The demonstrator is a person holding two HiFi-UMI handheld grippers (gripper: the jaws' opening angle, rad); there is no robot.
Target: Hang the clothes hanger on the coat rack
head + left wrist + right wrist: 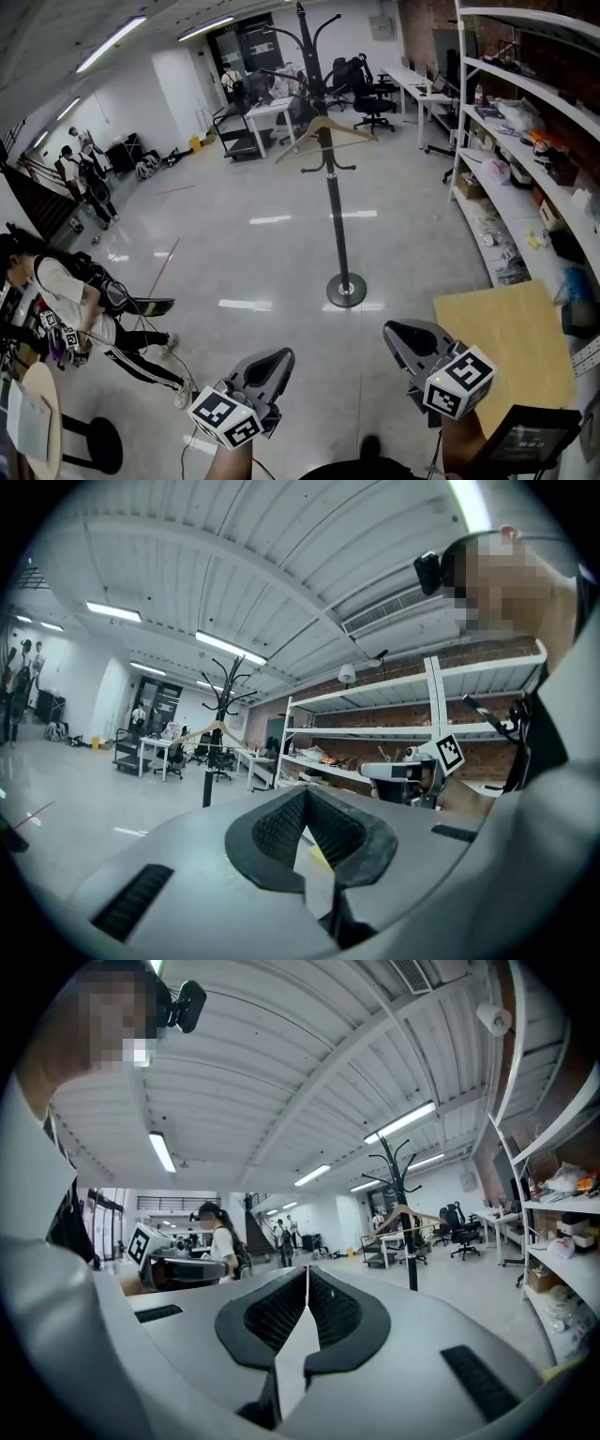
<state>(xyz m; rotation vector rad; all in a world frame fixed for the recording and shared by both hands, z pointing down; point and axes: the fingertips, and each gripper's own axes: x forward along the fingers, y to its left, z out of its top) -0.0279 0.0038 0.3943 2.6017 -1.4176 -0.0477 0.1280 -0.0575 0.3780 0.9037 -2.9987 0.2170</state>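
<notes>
A black coat rack [335,216] stands on the glossy floor ahead of me, on a round base [346,291]. A wooden clothes hanger [325,130] hangs on it, about a third of the way down the pole. Both grippers are held low and near me, well short of the rack. My left gripper [285,355] is shut and holds nothing, and so is my right gripper [393,331]. The left gripper view shows the rack [207,766] and hanger [215,730] far off to the left. In the right gripper view the rack [409,1241] and hanger [404,1215] stand far off to the right.
White shelving [525,141] with clutter lines the right wall. A wooden table [506,342] is at my right. A person [80,314] bends over at the left, beside a round table [33,417]. Office chairs [370,89], desks and a cart [239,136] fill the back.
</notes>
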